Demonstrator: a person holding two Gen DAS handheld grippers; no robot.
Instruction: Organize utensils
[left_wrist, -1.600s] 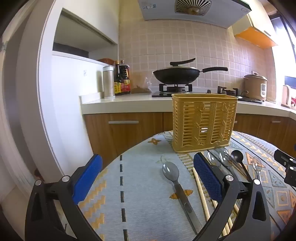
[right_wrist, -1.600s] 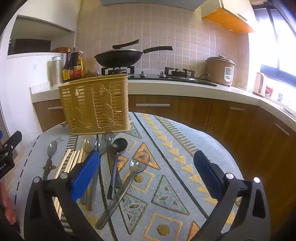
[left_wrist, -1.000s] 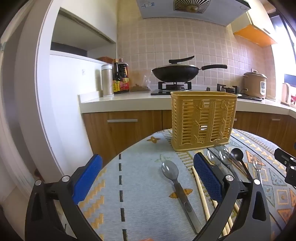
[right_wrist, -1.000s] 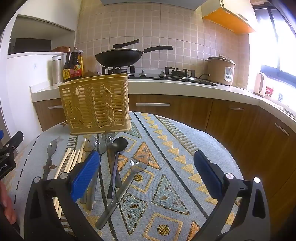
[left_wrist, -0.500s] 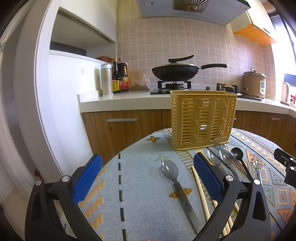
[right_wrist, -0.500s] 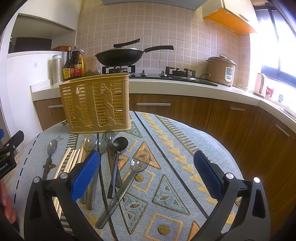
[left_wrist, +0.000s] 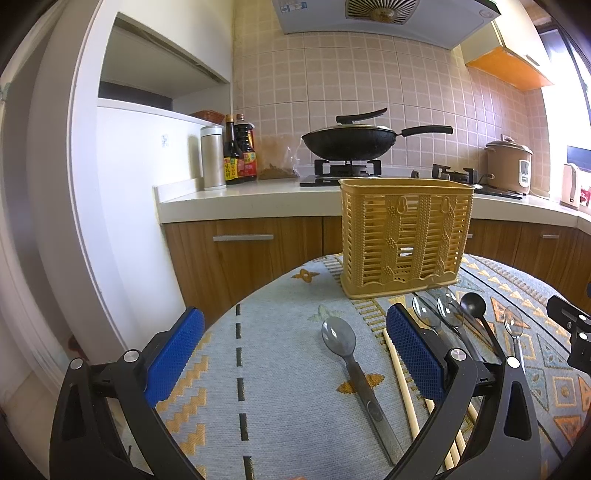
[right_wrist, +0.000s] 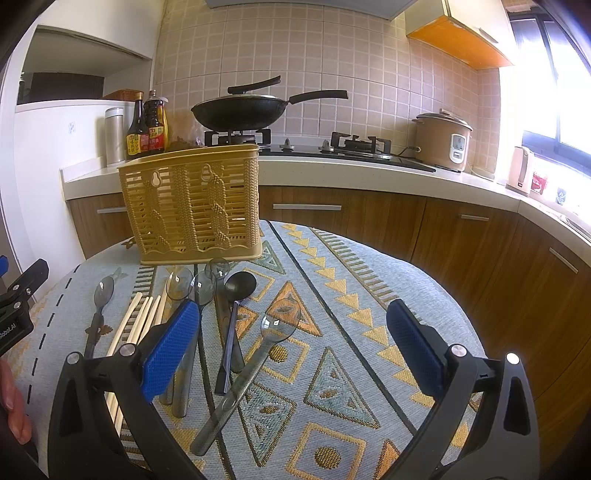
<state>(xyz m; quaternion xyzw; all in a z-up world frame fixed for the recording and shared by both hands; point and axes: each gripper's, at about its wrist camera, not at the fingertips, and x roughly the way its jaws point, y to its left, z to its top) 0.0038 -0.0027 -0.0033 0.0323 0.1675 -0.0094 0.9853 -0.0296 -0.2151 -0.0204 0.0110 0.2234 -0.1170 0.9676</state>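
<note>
A yellow slotted utensil basket (left_wrist: 405, 236) (right_wrist: 194, 205) stands upright at the far side of a round table. In front of it lie several grey translucent spoons, one apart at the left (left_wrist: 341, 339) (right_wrist: 100, 295), a black spoon (left_wrist: 474, 308) (right_wrist: 236, 291), another grey spoon (right_wrist: 266, 339) and wooden chopsticks (left_wrist: 400, 380) (right_wrist: 138, 317). My left gripper (left_wrist: 291, 354) is open and empty, above the table's left part. My right gripper (right_wrist: 291, 343) is open and empty, above the spoons.
The table has a patterned cloth (right_wrist: 332, 280). Behind it runs a kitchen counter (right_wrist: 369, 170) with a black wok (right_wrist: 243, 110) on the stove, sauce bottles (left_wrist: 240, 155), a rice cooker (right_wrist: 443, 142) and a kettle (right_wrist: 521, 170). A white cabinet (left_wrist: 122, 206) stands left.
The left view has shifted very slightly; the basket sits a touch lower and left in it. Nothing on the table has moved and both grippers stay open.
</note>
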